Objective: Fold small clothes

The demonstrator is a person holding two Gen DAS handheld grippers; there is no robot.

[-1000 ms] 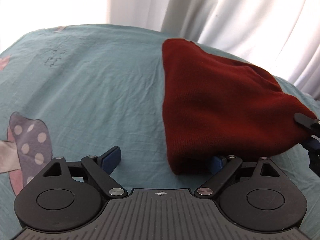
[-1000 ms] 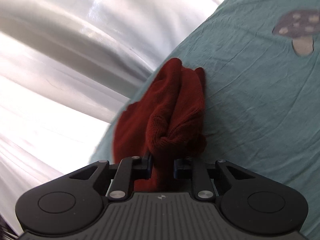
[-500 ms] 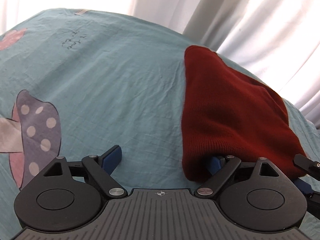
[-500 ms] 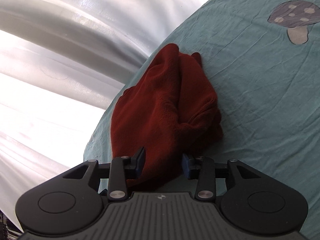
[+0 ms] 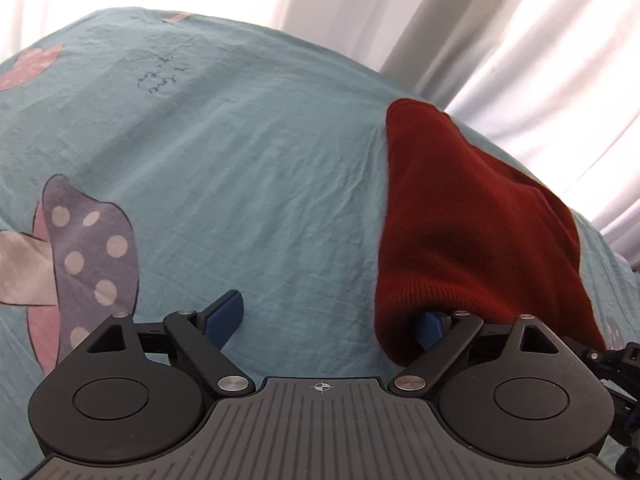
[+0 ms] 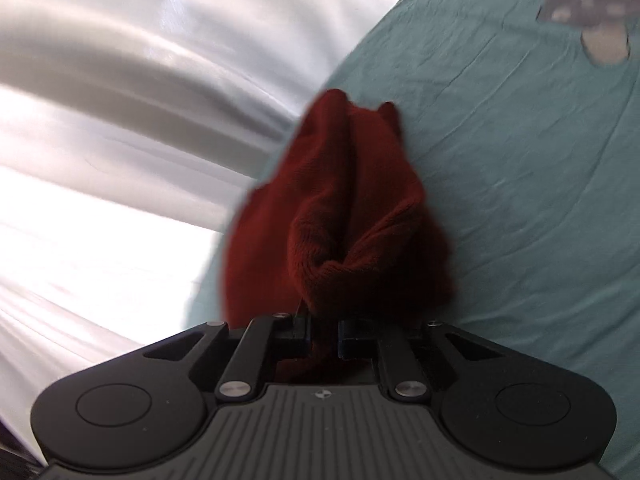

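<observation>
A dark red knit garment (image 5: 472, 216) lies on the teal bedsheet (image 5: 240, 160) at the right of the left wrist view. My left gripper (image 5: 328, 320) is open; its right finger is tucked under the garment's near edge, its left finger (image 5: 224, 316) rests on bare sheet. In the right wrist view my right gripper (image 6: 324, 332) is shut on a bunched edge of the red garment (image 6: 348, 208), which rises ahead of it. The view is blurred.
The sheet has mushroom prints (image 5: 88, 248) at the left and another in the right wrist view (image 6: 596, 12). White curtains (image 5: 480, 20) hang behind the bed's far edge. The right gripper's body shows at the left wrist view's right edge (image 5: 616, 360).
My right gripper had opened half a second ago and has shut again on the garment's edge. The left gripper stays open, with the garment shifted slightly to the right in its view.
</observation>
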